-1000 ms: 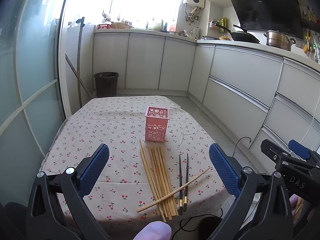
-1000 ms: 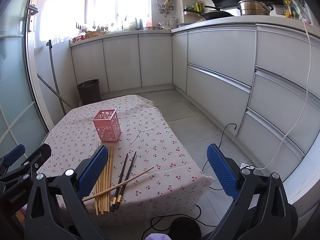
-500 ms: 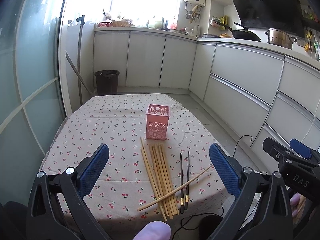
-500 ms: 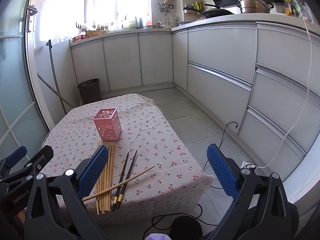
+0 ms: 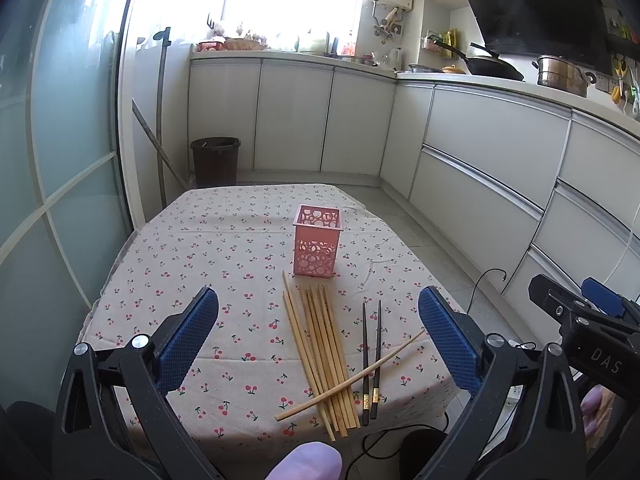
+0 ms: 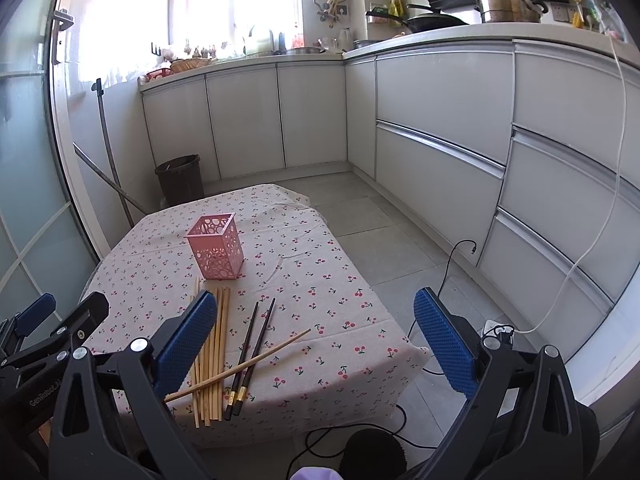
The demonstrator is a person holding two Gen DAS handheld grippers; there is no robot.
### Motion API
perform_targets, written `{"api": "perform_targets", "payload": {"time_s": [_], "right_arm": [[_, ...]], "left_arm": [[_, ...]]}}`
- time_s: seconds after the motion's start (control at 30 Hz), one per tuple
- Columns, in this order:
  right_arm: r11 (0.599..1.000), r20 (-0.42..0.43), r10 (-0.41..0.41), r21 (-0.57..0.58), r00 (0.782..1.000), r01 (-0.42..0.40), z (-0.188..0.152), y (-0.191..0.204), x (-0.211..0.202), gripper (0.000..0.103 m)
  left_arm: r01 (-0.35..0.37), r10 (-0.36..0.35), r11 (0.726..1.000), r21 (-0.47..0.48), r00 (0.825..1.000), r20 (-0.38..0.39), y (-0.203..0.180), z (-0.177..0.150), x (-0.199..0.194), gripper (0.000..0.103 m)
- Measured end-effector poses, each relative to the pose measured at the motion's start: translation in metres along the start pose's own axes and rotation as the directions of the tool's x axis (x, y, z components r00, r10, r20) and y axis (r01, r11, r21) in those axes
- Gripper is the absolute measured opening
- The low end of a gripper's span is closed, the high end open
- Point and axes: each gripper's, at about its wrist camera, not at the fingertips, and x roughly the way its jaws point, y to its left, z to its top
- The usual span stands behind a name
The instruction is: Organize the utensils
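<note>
Right now you hold both grippers level and side by side above the near edge of the table (image 5: 168, 240), pointing forward over the cherry-print cloth. Your left gripper (image 5: 318, 336) has its blue-padded fingers (image 5: 188, 336) spread wide, with nothing between them; the bundle of chopsticks lies on the cloth below and ahead of the gap. Your right gripper (image 6: 316, 338) is spread just as wide and also holds nothing. It sits off to the right, so its left pad overlaps the wooden sticks in its view and its right pad hangs out over the floor tiles.

The wooden chopsticks (image 5: 320, 344) lie in a loose, roughly parallel bundle running away from you, their far tips close to the pink holder (image 5: 317, 246). One stray wooden chopstick (image 5: 352, 378) lies slantwise across the bundle and across the black pair. The black chopsticks (image 5: 370, 356) lie together just to the right of the bundle, their gold-banded ends nearest the table edge. That perforated pink holder stands upright past the sticks, near the middle of the table, and looks empty from here.

A fingertip (image 5: 306, 462) shows at the bottom of the left view, and the right tool's body (image 5: 588, 340) shows at that view's right edge.
</note>
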Motion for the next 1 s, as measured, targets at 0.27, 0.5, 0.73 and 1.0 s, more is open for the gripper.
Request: {"api": "perform_targets", "payload": {"time_s": [0.27, 0.5, 0.73, 1.0], "right_arm": [[1.0, -0.006, 0.002, 0.002, 1.0, -0.002, -0.0008, -0.0005, 0.0021, 0.096], [1.0, -0.011, 0.002, 0.005, 1.0, -0.002, -0.0013, -0.0014, 0.0029, 0.096], [1.0, -0.017, 0.002, 0.006, 1.0, -0.002, -0.0011, -0.0015, 0.0038, 0.096], [1.0, -0.02, 0.002, 0.007, 1.0, -0.002, -0.0015, -0.0017, 0.004, 0.096]], "left_arm": [[-0.002, 0.002, 1.0, 0.002, 1.0, -0.009, 0.0008, -0.001, 0.0024, 0.096], [-0.008, 0.008, 1.0, 0.001, 1.0, -0.015, 0.0005, -0.0015, 0.004, 0.096], [-0.013, 0.013, 1.0, 0.002, 1.0, -0.019, 0.0004, -0.0013, 0.0049, 0.096], [-0.013, 0.014, 1.0, 0.003, 1.0, -0.021, 0.0003, -0.0015, 0.005, 0.096]]}}
